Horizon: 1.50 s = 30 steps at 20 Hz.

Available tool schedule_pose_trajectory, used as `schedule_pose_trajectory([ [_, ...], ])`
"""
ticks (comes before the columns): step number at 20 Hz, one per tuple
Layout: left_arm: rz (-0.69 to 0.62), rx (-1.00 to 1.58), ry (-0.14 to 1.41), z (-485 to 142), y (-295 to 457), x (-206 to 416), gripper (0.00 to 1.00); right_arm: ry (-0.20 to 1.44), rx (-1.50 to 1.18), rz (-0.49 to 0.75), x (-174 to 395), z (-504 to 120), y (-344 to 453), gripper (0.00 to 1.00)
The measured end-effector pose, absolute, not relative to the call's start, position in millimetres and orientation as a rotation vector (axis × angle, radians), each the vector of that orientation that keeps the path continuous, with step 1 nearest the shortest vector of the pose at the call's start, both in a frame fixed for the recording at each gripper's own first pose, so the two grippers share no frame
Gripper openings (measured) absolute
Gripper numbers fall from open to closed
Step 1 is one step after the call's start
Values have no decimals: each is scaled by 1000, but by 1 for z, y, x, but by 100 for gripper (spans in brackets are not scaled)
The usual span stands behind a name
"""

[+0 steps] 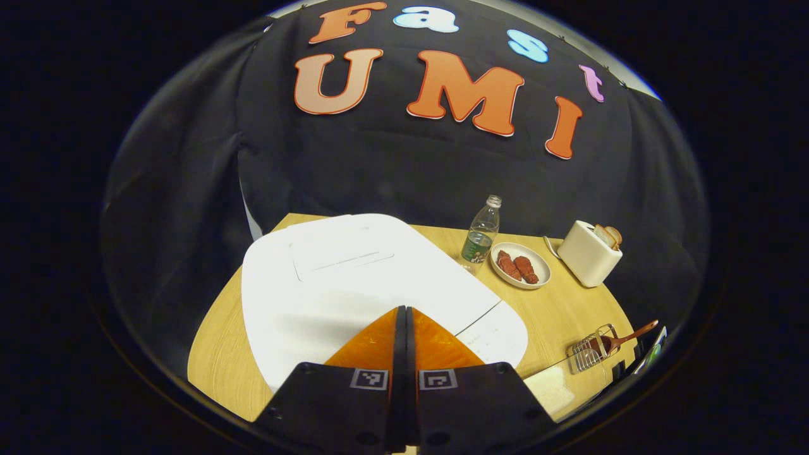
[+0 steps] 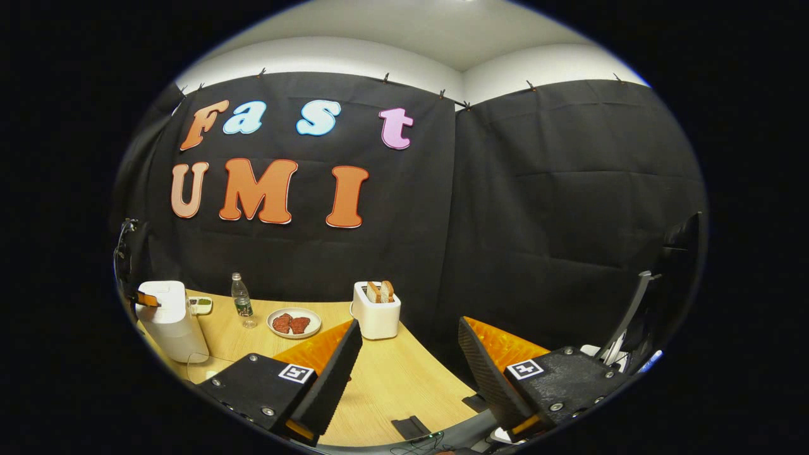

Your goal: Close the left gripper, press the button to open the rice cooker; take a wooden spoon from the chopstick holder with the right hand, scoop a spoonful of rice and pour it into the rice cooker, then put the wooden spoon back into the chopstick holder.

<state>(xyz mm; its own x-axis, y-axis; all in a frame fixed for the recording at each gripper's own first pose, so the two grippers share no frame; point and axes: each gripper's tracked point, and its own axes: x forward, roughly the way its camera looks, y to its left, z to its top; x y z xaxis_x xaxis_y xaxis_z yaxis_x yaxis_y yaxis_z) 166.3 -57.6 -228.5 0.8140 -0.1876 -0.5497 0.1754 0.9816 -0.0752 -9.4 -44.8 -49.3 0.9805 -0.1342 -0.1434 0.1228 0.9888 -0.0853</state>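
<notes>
The white rice cooker [image 1: 354, 278] lies close below me in the left gripper view with its lid down. My left gripper [image 1: 402, 311] is shut with nothing in it, its tips over the front part of the lid; whether they touch it I cannot tell. The wooden spoon [image 1: 622, 340] leans in the wire chopstick holder [image 1: 588, 357] at the right table edge, beside a clear box of white rice [image 1: 551, 388]. In the right gripper view the rice cooker [image 2: 169, 325] stands far left. My right gripper [image 2: 409, 338] is open and empty above the table, well right of the cooker.
On the wooden table [image 1: 569, 309] stand a water bottle [image 1: 481, 235], a plate with red pieces [image 1: 520, 265] and a white toaster [image 1: 588, 253] holding bread. The right gripper view shows that bottle [image 2: 240, 303], plate [image 2: 294, 322] and toaster [image 2: 377, 311], plus a small dish [image 2: 201, 305].
</notes>
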Motion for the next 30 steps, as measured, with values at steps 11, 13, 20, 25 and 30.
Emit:
schedule_pose_trajectory([
  [11, -183, 9, 365, -103, -57, 173, 4, 115, -22, -86, 0, -39, -38, 95],
  [13, -187, -31, 270, -49, -62, 162, 5, 111, -12, -64, 6, -39, -34, 95],
  [20, -138, -55, 56, 57, -47, 92, 5, 103, 86, 38, 31, -57, -13, 95],
  [25, -43, -51, 32, 68, -10, 67, 5, 149, 217, 88, 39, -93, 12, 95],
  [30, 9, -50, 2, 82, 14, 51, 5, 197, 248, 103, 49, -136, 28, 95],
])
